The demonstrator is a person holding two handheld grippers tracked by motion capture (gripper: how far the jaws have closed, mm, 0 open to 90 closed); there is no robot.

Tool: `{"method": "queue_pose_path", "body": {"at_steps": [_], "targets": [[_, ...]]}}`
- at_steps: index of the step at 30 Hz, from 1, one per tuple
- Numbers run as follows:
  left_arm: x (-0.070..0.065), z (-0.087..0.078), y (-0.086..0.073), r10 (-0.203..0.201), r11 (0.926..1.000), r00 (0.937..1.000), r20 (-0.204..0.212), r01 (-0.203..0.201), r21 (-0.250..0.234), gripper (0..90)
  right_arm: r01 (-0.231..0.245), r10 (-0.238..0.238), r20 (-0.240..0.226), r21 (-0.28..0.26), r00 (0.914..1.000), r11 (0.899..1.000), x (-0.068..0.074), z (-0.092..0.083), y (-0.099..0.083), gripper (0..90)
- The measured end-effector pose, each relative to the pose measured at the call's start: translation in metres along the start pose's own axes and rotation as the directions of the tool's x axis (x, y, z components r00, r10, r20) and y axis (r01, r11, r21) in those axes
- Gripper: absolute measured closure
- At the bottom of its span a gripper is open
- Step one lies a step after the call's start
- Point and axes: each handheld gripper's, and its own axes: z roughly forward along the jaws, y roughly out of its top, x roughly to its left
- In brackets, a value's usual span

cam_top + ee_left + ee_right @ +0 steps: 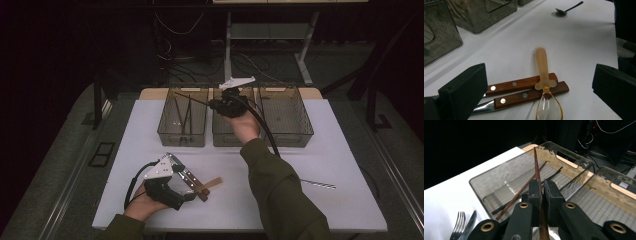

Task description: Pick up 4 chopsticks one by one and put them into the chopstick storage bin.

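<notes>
Your right gripper (541, 192) is clenched on a brown chopstick (536, 167); the stick runs between the two pads and its far end points out over the left bin (499, 182). In the high view this gripper (227, 102) hangs above the middle bin (220, 137), and the chopstick (192, 101) reaches from it across the left bin (167, 135). Inside the left bin lie more chopsticks (520, 192), one brown and one dark, crossing each other on the floor of the bin. Just before the near corner of this bin, a fork (457, 225) and a knife (470, 223) lie on the table (446, 195).

Your left gripper (536, 95) is released, the jaws stand wide apart. Well in front of the left bin, it rests low over two wooden-handled knives (524, 90) that lie side by side, touching. A clear amber spoon (544, 80) lies across their handles. Further away from the bins lies a dark spoon (564, 11). At the right of the table is a thin metal piece (317, 184), maybe also cutlery; it is too small to tell.
</notes>
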Motion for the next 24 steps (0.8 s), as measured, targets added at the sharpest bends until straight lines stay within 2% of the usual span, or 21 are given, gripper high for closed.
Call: {"method": "queue_pose_path", "body": {"at_steps": [8, 10, 18, 24], "targets": [[0.000, 0.000, 0.000, -0.003, 1.0000, 1.0000, 0.002, 0.003, -0.009, 0.0, 0.000, -0.001, 0.034, 0.031, 0.9994, 1.000, 0.003, 0.028, 0.007, 84.8], [-0.001, 0.000, 0.000, -0.012, 0.9998, 0.9999, 0.005, 0.012, -0.014, 0.0, -0.006, 0.004, 0.042, 0.038, 0.9991, 0.999, 0.003, 0.034, 0.008, 84.8], [0.000, 0.000, 0.000, -0.005, 0.9999, 1.0000, 0.004, 0.005, -0.011, 0.0, -0.028, 0.023, 0.079, 0.072, 0.9966, 0.997, 0.003, 0.057, 0.008, 84.8], [0.001, -0.001, 0.000, -0.001, 0.9999, 1.0000, 0.005, 0.001, -0.012, 0.0, -0.003, -0.007, 0.096, 0.100, 0.9953, 0.995, 0.009, 0.071, 0.010, 84.8]]}}
